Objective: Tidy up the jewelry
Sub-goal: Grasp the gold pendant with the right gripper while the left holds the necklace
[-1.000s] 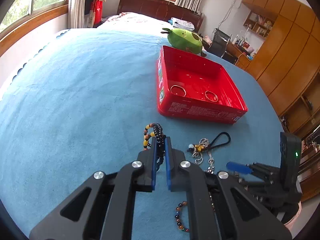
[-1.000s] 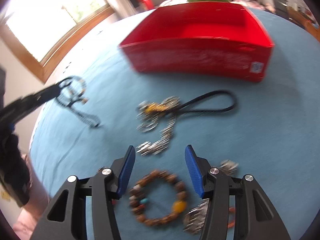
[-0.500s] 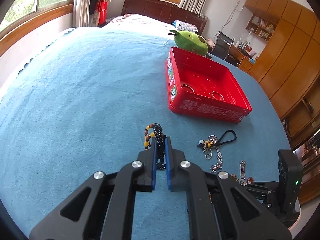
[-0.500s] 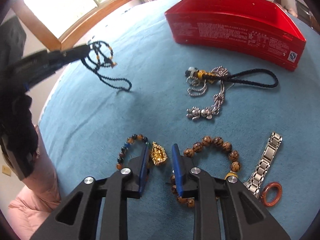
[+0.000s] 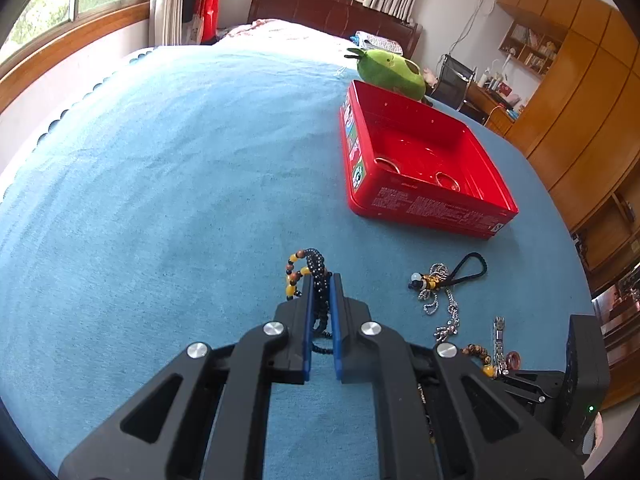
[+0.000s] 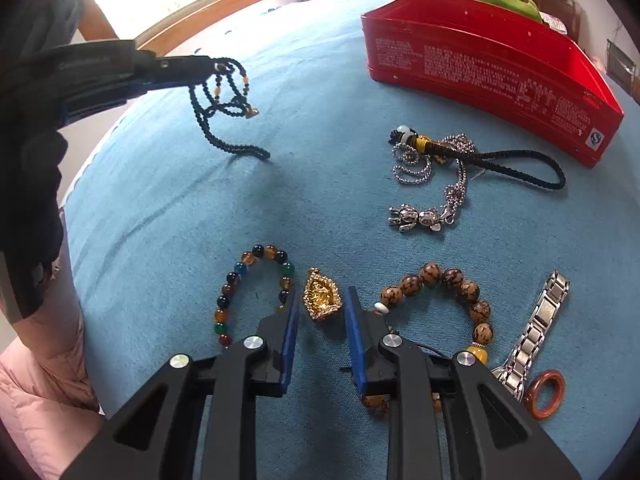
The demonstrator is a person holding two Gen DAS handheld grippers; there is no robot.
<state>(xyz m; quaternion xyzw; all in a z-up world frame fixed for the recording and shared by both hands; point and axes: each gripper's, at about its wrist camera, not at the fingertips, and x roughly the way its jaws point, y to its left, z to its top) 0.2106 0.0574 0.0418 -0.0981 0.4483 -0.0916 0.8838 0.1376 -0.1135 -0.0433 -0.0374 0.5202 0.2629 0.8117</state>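
The left gripper [image 5: 320,280] is clamped on a black beaded necklace [image 6: 224,120], which hangs in loops with its tail resting on the blue bedspread [image 5: 160,180], left of the red tin box [image 5: 424,168]. The right gripper [image 6: 320,300] has been closing its jaws around a gold pendant [image 6: 322,294] on the near part of the bed; in the right wrist view the pads stand just beside the pendant on either side, not plainly pressing it, so I read no grip yet.

The pendant lies flat, its long axis running near to far, the pointed top with its loop toward the box.

Risks, as I judge them: the small, flat pendant may slip out or tip as the pads meet. The colored bead bracelet [image 6: 256,292] touches the left pad and could be dragged. The dangling necklace may snag on the box rim.
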